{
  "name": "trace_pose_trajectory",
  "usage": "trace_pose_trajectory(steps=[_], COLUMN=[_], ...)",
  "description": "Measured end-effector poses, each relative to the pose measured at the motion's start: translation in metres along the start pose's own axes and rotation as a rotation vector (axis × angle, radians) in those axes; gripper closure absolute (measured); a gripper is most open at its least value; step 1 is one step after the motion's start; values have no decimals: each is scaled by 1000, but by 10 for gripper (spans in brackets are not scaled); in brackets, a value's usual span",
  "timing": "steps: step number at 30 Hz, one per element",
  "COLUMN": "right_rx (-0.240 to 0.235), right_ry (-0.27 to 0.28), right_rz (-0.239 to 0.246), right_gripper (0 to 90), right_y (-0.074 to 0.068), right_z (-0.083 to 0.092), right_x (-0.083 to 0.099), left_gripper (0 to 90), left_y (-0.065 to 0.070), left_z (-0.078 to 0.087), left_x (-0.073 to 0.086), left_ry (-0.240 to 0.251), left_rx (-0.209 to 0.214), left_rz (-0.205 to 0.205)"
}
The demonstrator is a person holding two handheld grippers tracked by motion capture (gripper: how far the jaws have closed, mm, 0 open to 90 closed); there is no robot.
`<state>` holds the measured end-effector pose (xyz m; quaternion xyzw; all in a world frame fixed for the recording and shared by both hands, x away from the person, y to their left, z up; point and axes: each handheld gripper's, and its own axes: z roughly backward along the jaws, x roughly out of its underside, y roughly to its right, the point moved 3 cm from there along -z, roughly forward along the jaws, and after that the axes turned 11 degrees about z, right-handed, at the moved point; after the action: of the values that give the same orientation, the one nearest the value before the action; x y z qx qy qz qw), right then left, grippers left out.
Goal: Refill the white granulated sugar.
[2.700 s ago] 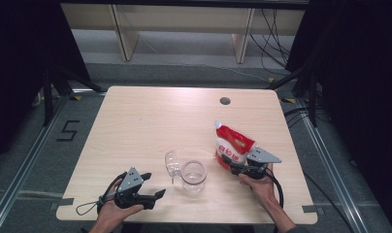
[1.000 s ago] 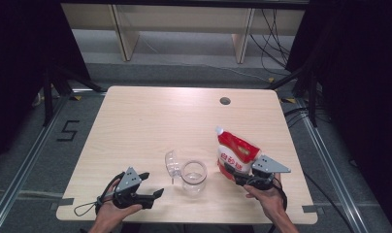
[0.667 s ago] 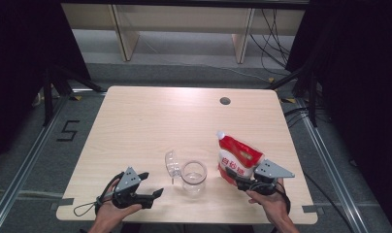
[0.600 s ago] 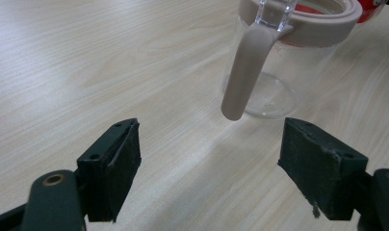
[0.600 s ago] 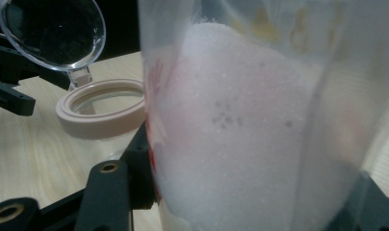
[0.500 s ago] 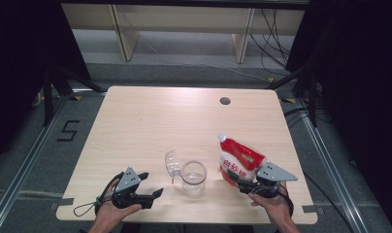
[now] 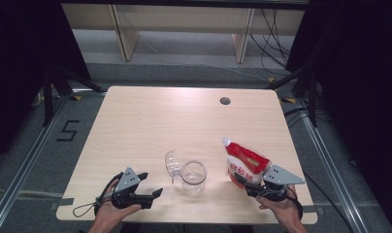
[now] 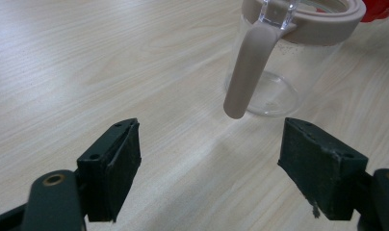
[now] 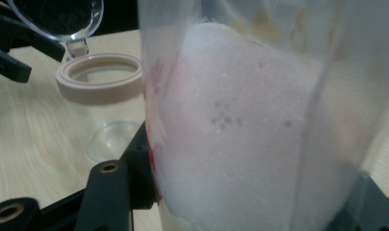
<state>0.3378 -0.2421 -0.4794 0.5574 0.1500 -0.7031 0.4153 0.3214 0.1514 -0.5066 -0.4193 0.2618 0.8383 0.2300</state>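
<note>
High view: The table (image 7: 150, 121) carries a clear jar (image 7: 193, 176) near its front edge, with the hinged lid (image 7: 172, 162) swung open to the jar's left. The left gripper (image 7: 151, 185) lies low on the table, front left, jaws spread and empty, aimed toward the jar. The right gripper (image 7: 242, 180) sits front right, clamped on the lower part of a red-and-white pouch (image 7: 245, 162). The pouch stands tilted, spout up, just right of the jar and apart from it.

Left gripper view: Both jaws stand wide apart over bare wood, nothing between them. The jar stands just ahead; its beige rim band and a beige strap hang down its side.

Right gripper view: The pouch, packed with white granules, is held between the jaws, close to the lens. The jar with its open lid stands behind, to the left.
</note>
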Motion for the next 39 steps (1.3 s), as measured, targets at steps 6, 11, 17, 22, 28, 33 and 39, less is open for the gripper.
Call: trace_pose_trajectory(steps=[6,11,17,22,28,33,39], right_rx=[18,29,48,49,64,65,72], right_ry=[-36,-54,-73,-80,-89,-91,-92], right_rz=[56,80,212,270,314,355,388], right_gripper=[446,446,446,447,447,448,448], right_y=[-4,-11,-16,-18,-19,-21,-22], right_z=[4,4,1,-2,-8,-11,-14], right_x=[0,-3,-9,-11,-11,-10,-11], left_gripper=[219,219,218,219,219,219,219], left_y=[1,0,1,1,0,0,0], left_z=[-1,0,0,0,0,0,0], left_x=[0,0,0,0,0,0,0], left_ry=[1,2,2,2,3,4,3], left_rx=[1,3,-2,-3,-5,-2,0], left_rz=[4,5,7,16,11,12,11])
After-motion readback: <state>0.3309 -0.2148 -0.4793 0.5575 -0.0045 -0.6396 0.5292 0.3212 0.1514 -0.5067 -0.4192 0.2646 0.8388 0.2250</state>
